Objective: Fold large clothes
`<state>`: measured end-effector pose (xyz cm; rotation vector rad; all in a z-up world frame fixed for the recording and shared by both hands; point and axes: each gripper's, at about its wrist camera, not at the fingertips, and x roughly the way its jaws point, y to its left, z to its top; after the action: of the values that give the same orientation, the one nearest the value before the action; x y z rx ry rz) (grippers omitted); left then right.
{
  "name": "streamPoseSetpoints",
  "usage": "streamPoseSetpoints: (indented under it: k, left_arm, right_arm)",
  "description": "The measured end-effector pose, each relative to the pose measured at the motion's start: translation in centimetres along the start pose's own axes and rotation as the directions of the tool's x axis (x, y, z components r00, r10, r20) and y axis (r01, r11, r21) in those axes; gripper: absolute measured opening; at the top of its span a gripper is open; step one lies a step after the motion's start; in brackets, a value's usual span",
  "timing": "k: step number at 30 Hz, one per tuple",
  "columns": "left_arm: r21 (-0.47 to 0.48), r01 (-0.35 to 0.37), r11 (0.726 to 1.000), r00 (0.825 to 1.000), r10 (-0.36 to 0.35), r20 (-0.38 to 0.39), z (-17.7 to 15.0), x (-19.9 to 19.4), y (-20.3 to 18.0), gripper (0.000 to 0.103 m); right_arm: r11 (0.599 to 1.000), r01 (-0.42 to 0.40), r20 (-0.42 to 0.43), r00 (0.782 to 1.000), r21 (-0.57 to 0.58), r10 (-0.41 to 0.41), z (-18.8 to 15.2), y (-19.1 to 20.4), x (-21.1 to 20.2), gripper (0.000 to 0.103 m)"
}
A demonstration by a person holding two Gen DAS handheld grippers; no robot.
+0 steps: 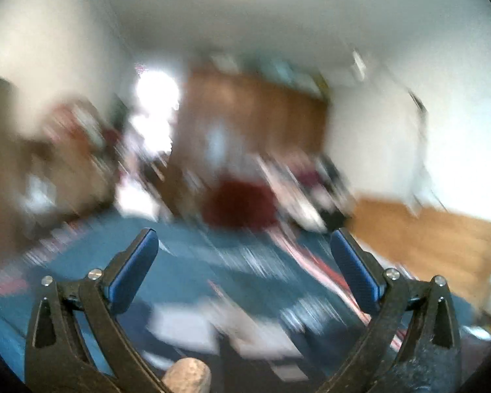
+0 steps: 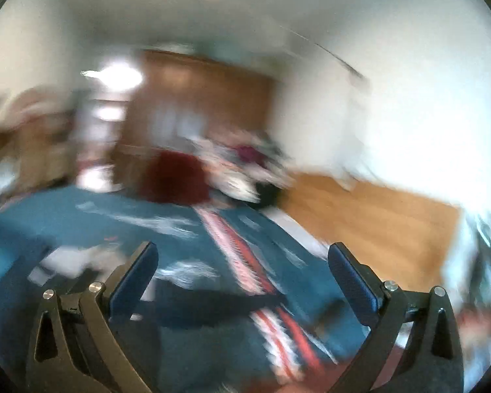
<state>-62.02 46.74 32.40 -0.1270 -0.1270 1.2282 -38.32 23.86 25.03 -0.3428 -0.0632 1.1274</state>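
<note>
— Two sets of tongs, both spread wide and holding nothing. The left gripper (image 1: 244, 258), with its black arms and blue padded fingers (image 1: 132, 271), hangs above the bed; the right gripper (image 2: 242, 271) does the same.

— Why so open?

— My guess: they're between grasps, ready to take an edge of cloth. Nothing lies between the jaws on either side.

— And the garment?

— Hard to say, everything is smeared. Just under and ahead of the left tongs there's a rumpled dark-and-white piece of cloth (image 1: 212, 321) lying on the teal bedspread with red-and-white patterned stripes (image 2: 81, 222); that may be it. From the right side a dark strip (image 2: 212, 304) crosses below the tongs.

— Further out?

— A dark red rounded cushion or heap (image 2: 176, 180) at the far end of the bed, a mixed pile of laundry (image 2: 245, 167) beside it, then a tall brown wooden wardrobe (image 1: 252, 114) against the wall and a wooden floor (image 2: 370, 226) to the right.
</note>
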Motion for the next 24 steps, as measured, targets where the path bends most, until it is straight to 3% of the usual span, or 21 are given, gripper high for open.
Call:
streamPoseSetpoints:
  k: [2,4,6,7,9,10,11,12,13,14,17,18,19,21,22,23,24]
  left_arm:
    - [0.012,-0.086,0.996,0.996,0.086,0.006,-0.5,-0.5,3.9,0.103]
    - [0.081,-0.142,0.987,0.986,0.148,-0.075,-3.4,1.1,5.9,0.103]
    - [0.144,-0.170,0.975,0.961,0.197,-0.195,-7.9,4.1,7.5,0.103]
    - [0.168,-0.170,0.971,0.932,0.214,-0.294,-11.4,6.6,8.9,0.103]
    - [0.172,-0.163,0.972,0.861,0.225,-0.455,-17.9,10.1,11.1,0.103]
    - [0.154,-0.164,0.974,0.814,0.222,-0.537,-21.5,11.9,12.6,0.103]
    - [0.134,-0.168,0.977,0.779,0.215,-0.589,-24.1,12.7,13.4,0.103]
    - [0.111,-0.173,0.979,0.739,0.203,-0.642,-26.9,14.5,14.0,0.103]
    - [0.098,-0.168,0.981,0.713,0.190,-0.675,-29.1,16.2,14.0,0.103]
    - [0.090,-0.171,0.981,0.698,0.185,-0.691,-30.0,15.5,14.7,0.103]
    - [0.104,-0.149,0.983,0.641,0.176,-0.747,-34.5,18.5,14.3,0.103]
    - [0.114,-0.146,0.983,0.629,0.181,-0.756,-35.8,17.2,13.9,0.103]
    - [0.129,-0.136,0.982,0.602,0.186,-0.776,-36.8,17.5,13.3,0.103]
    - [0.177,-0.103,0.979,0.518,0.205,-0.830,-38.9,18.0,13.5,0.103]
    - [0.186,-0.096,0.978,0.522,0.208,-0.827,-38.8,15.8,15.0,0.103]
    - [0.179,-0.096,0.979,0.555,0.202,-0.807,-38.5,15.2,15.3,0.103]
    - [0.164,-0.100,0.981,0.563,0.192,-0.804,-38.1,14.9,15.5,0.103]
  right_arm:
    - [0.990,-0.123,-0.129,0.985,-0.072,0.113,-1.5,6.0,3.3,0.103]
    - [0.969,-0.244,-0.210,0.950,-0.042,0.230,-3.9,10.5,6.0,0.103]
    - [0.944,-0.329,-0.323,0.892,0.014,0.315,-6.3,15.0,9.4,0.103]
    - [0.924,-0.377,-0.389,0.843,0.067,0.372,-8.5,16.6,11.8,0.103]
    - [0.898,-0.409,-0.478,0.764,0.161,0.433,-11.8,19.5,15.2,0.103]
    - [0.889,-0.411,-0.527,0.720,0.201,0.452,-14.4,20.7,16.7,0.103]
    - [0.884,-0.408,-0.557,0.690,0.227,0.461,-16.0,22.1,17.7,0.103]
    - [0.879,-0.399,-0.599,0.647,0.261,0.471,-17.7,23.8,19.7,0.102]
    - [0.882,-0.389,-0.622,0.629,0.267,0.466,-19.0,25.5,20.5,0.102]
    - [0.887,-0.372,-0.644,0.614,0.273,0.456,-20.8,26.5,21.1,0.101]
    - [0.900,-0.321,-0.706,0.561,0.297,0.433,-23.9,27.9,23.4,0.099]
    - [0.901,-0.305,-0.720,0.543,0.309,0.431,-24.4,27.8,23.5,0.102]
    - [0.902,-0.293,-0.720,0.544,0.317,0.430,-24.8,27.4,23.8,0.103]
    - [0.906,-0.288,-0.714,0.558,0.311,0.422,-24.6,27.7,23.4,0.103]
    - [0.907,-0.285,-0.713,0.561,0.310,0.420,-24.7,27.7,23.2,0.103]
    - [0.905,-0.282,-0.713,0.558,0.318,0.424,-24.6,27.5,23.3,0.103]
    - [0.903,-0.279,-0.714,0.553,0.327,0.429,-24.7,27.4,23.4,0.103]
